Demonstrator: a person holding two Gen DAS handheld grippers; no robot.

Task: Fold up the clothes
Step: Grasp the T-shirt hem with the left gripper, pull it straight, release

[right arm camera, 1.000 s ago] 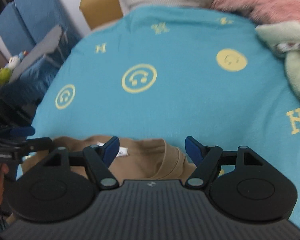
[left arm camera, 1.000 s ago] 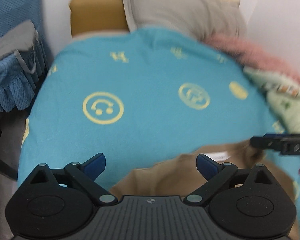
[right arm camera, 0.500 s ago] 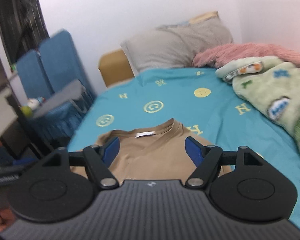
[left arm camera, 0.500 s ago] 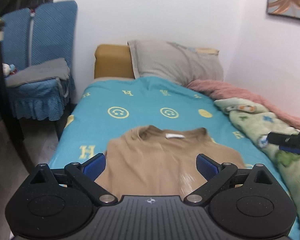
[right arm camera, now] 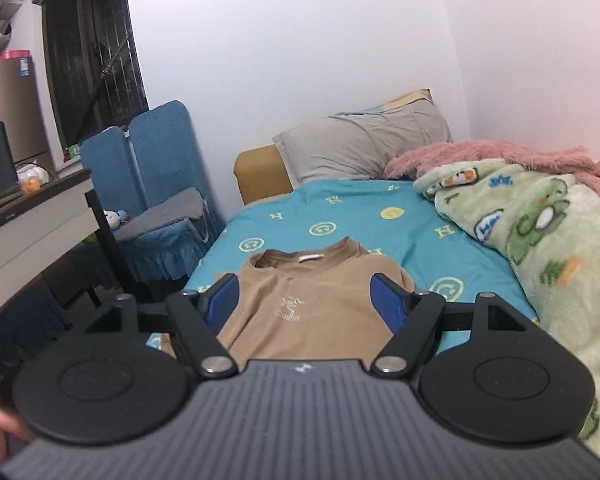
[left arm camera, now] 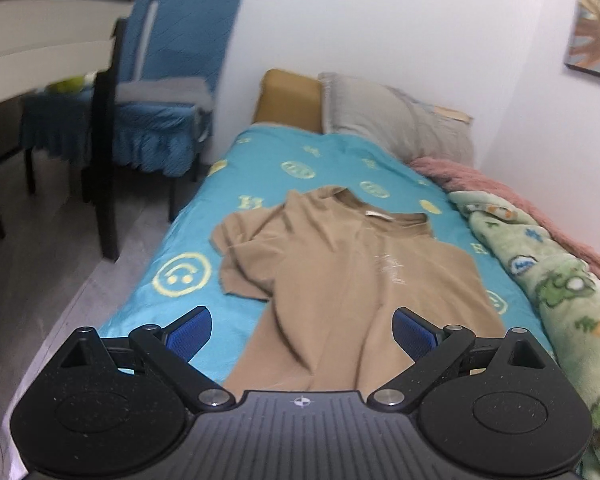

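The tan cotton-looking T-shirt (left arm camera: 340, 280) lay soft and matt on smooth turquoise printed sheet cloth (left arm camera: 268, 176); the green cartoon-print blanket (right arm camera: 540, 240) looked fleecy.

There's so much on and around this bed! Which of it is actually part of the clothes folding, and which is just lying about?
Part of the job:
- tan T-shirt, spread on the bed, one sleeve crumpled
- left hand-held gripper, open
- right hand-held gripper, open

Just lying about:
- green cartoon blanket
- pink fluffy blanket
- grey pillow
- blue chair
- teal bedsheet
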